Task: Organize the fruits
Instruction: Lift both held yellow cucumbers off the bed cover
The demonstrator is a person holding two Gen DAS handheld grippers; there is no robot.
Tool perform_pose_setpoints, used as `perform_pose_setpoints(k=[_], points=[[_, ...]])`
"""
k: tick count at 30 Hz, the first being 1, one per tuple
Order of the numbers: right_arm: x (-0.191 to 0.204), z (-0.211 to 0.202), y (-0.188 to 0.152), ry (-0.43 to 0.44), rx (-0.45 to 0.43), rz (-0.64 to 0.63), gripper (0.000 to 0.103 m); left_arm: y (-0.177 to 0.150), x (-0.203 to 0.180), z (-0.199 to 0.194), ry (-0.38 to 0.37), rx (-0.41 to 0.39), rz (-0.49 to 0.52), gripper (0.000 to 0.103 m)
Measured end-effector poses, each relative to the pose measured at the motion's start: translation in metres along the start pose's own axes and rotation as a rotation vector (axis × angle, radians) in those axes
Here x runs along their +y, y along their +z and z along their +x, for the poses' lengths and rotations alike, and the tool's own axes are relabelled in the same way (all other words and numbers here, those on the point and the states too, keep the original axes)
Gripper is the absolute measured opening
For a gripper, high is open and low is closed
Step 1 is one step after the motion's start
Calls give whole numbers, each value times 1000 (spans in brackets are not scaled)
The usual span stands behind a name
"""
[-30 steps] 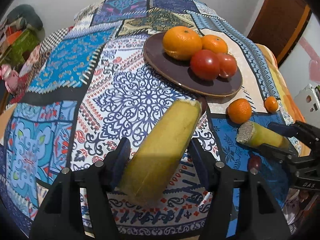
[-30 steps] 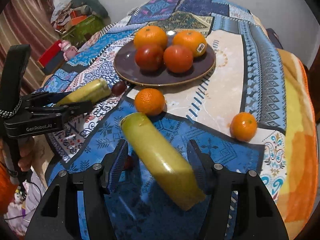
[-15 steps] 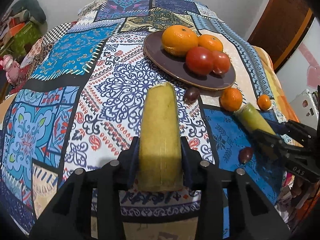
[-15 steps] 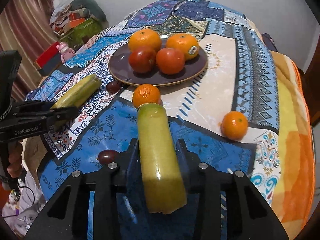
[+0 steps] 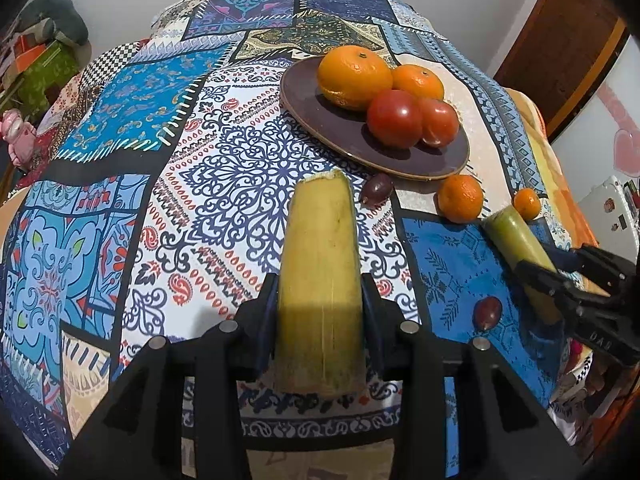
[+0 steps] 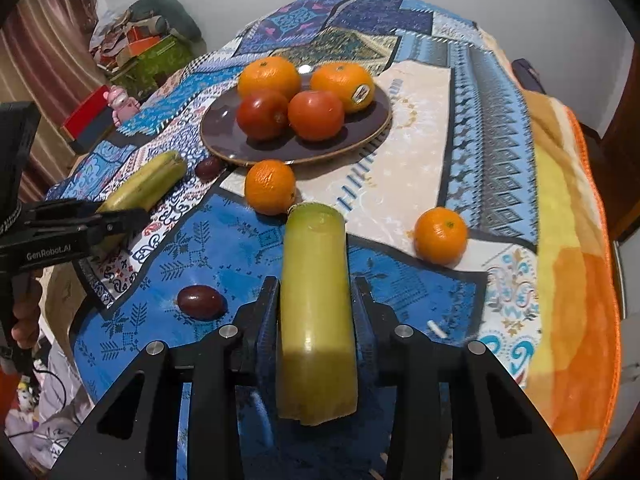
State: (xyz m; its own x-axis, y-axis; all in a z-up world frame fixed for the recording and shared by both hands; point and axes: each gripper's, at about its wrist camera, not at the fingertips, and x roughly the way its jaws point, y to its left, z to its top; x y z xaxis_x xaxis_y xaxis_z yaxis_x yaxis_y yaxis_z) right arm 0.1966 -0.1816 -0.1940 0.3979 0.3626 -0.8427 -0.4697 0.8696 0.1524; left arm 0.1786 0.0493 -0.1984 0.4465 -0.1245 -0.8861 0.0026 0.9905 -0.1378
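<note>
My left gripper [image 5: 318, 300] is shut on a yellow cut stalk piece [image 5: 320, 264] and holds it above the patterned cloth, pointing toward the brown plate [image 5: 320, 120]. My right gripper [image 6: 316, 300] is shut on a greener stalk piece [image 6: 316, 280], also lifted over the cloth. The plate [image 6: 224, 140] holds two oranges [image 6: 269, 76] and two tomatoes [image 6: 315, 115]. Two small mandarins [image 6: 270, 186] [image 6: 440, 235] and two dark plums [image 6: 200, 302] [image 6: 209, 168] lie loose on the cloth. Each gripper shows in the other's view, the right [image 5: 560, 280] and the left [image 6: 120, 220].
The table [image 6: 420, 128] is covered by a patchwork cloth with an orange-yellow blanket [image 6: 576, 264] at its right edge. Clutter and a pink toy [image 6: 119, 102] lie on the floor to the left. A wooden door [image 5: 560, 40] stands at the far right.
Both grippers have closed on their stalk pieces, which turned from lying askew to pointing straight forward between the fingers. Both have lifted and drawn back slightly from the plate.
</note>
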Motion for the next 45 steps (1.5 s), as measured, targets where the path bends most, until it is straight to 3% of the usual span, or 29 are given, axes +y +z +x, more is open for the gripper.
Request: perform_pose_setpoints(k=[12, 28, 35, 45], points=[[1, 9, -3, 17, -5, 22, 35, 9, 0, 10, 16, -19, 1, 39], [-8, -15, 12, 14, -98, 60, 34, 24, 13, -20, 35, -67, -34, 38], [-7, -2, 1, 0, -6, -12, 34, 17, 13, -12, 26, -4, 27, 38], [-4, 10, 4, 20, 42, -44, 35, 16, 14, 4, 23, 112, 100, 38]])
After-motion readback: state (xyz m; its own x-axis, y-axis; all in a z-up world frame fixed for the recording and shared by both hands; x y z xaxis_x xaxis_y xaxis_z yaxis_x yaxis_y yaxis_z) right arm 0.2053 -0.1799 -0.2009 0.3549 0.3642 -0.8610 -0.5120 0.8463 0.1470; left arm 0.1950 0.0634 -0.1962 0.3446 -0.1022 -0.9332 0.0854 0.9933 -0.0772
